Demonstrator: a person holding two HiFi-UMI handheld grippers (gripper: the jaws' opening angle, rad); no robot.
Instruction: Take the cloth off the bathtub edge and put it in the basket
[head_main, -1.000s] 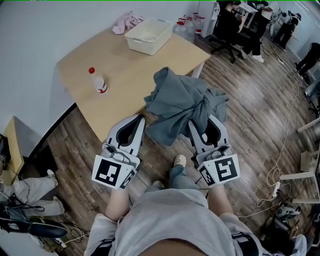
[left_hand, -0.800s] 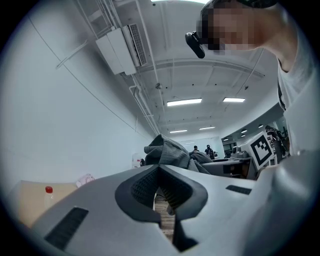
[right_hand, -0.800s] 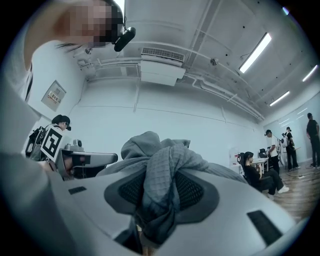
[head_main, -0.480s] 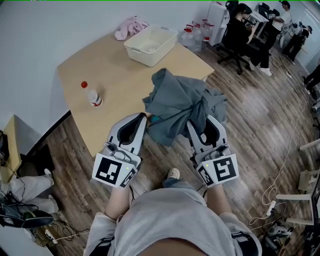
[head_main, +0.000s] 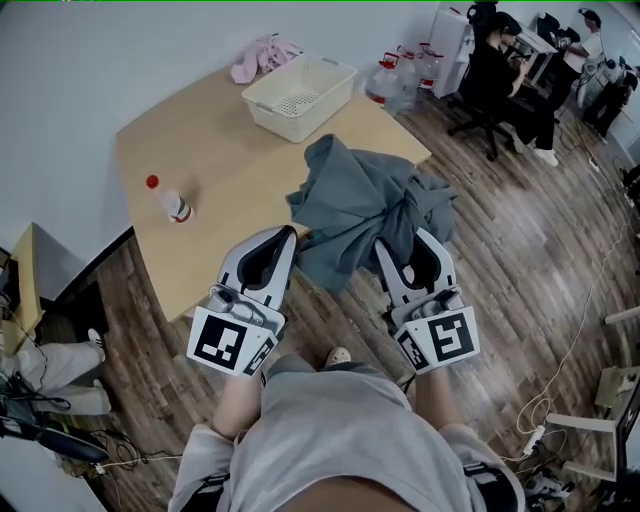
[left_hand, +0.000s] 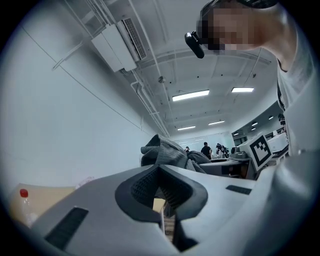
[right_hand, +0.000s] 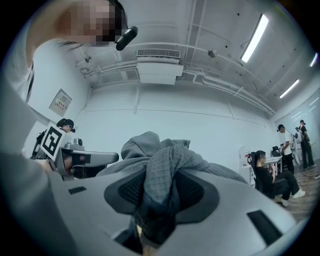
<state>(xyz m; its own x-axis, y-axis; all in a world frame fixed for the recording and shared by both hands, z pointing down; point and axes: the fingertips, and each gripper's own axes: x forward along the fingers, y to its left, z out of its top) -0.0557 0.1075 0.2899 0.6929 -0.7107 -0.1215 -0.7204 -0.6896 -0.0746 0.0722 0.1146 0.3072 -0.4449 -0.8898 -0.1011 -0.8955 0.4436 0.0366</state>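
Observation:
A crumpled grey cloth (head_main: 360, 205) is bunched above both grippers, over the near edge of the wooden table (head_main: 230, 190). My right gripper (head_main: 400, 243) points upward and is shut on the cloth (right_hand: 160, 155), which fills the space between its pads and spills over the tips. My left gripper (head_main: 290, 233) is beside the cloth's left edge, its tips together (left_hand: 159, 167). No fabric shows between its pads; the cloth (left_hand: 170, 152) rises just behind them. The white basket (head_main: 300, 92) stands at the table's far side.
A small bottle with a red cap (head_main: 172, 203) stands at the table's left. A pink cloth (head_main: 258, 58) lies behind the basket. Water jugs (head_main: 400, 75) sit on the floor past the table. People sit on office chairs (head_main: 500, 80) at the far right. Cables lie on the wooden floor.
Both grippers keep the same pose with the cloth. The person has shifted: the table, bottle and basket slide slightly left in view, and the feet have moved.

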